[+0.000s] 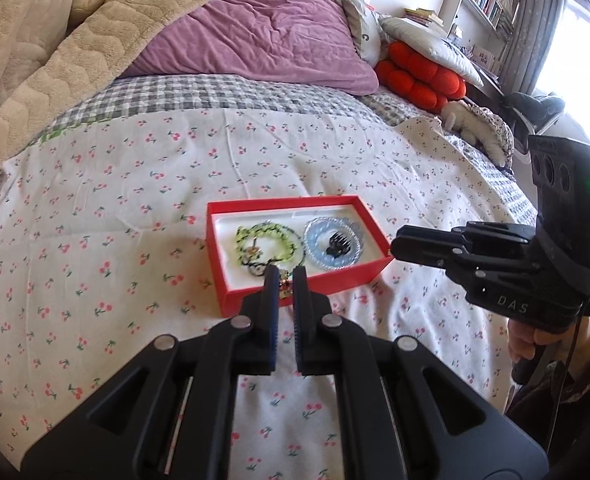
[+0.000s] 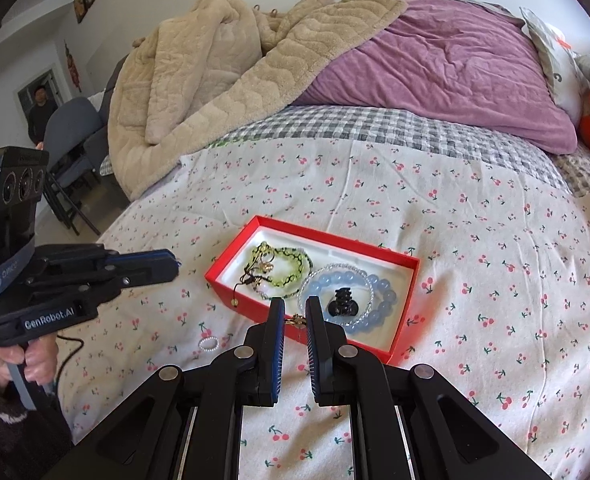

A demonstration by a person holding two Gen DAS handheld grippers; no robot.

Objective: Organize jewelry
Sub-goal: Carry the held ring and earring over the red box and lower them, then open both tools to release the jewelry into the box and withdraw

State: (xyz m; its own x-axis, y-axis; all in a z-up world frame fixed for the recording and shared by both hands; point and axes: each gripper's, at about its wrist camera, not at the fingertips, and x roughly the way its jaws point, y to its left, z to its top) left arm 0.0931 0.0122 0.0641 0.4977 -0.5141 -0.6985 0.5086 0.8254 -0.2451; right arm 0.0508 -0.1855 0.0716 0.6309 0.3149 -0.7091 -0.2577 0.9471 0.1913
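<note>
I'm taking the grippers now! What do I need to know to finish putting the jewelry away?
Left gripper: narrow gap, nothing clearly held, hovering in front of the red box.
Right gripper: narrow gap; a small gold piece shows between its tips, but whether it is gripped is unclear.
Done: the green bracelet, blue bracelet and black hair claw are in the box.
Left: the little beaded ring lies on the bedspread outside the box. Probably the gold piece too.
</note>
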